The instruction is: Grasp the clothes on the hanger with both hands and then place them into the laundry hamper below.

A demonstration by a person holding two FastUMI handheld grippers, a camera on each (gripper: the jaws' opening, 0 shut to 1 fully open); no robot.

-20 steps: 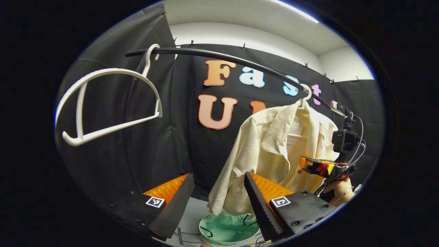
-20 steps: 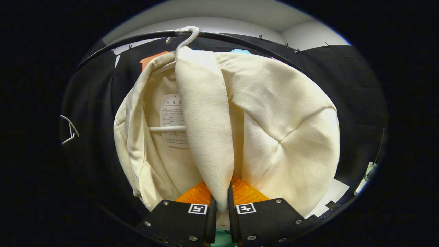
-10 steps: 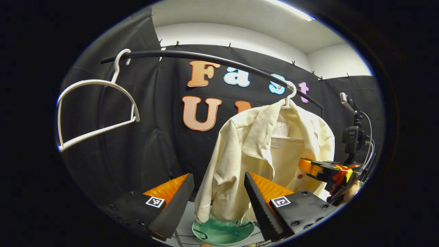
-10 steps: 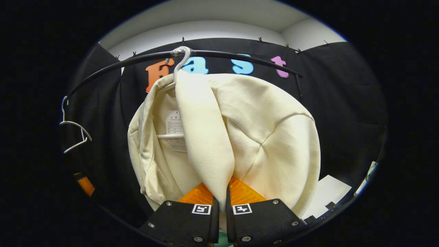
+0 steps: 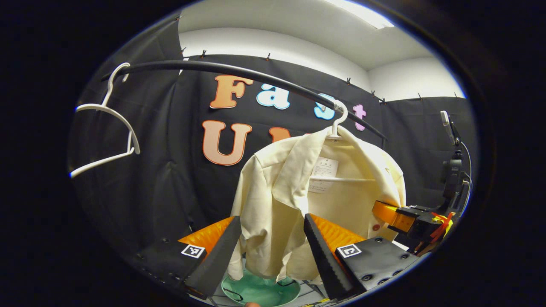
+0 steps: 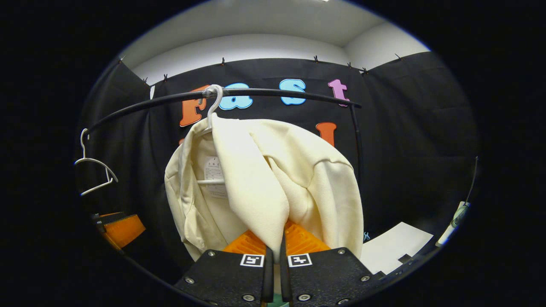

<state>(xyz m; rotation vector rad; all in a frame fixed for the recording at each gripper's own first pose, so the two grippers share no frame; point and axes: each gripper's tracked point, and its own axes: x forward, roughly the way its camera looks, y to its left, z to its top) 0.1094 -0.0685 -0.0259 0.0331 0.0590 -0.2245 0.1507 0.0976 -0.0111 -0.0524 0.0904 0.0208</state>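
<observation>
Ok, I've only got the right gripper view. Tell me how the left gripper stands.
Observer: The left gripper is open, fingers wide apart, with the cream shirt hanging ahead between them.
Operator: Give me the hamper's position.
Observer: The green hamper sits below the shirt's hem.
Operator: Describe my gripper from that side.
Observer: The right gripper meets the shirt's front edge, just above a small red button.

Left gripper [image 5: 273,245] is held up with its fingers spread wide apart, nothing pressed between them. Right gripper [image 6: 275,251] has its fingers squeezed nearly together, pinching a fold of cloth; in the left gripper view it sits off to the right [image 5: 386,212].
</observation>
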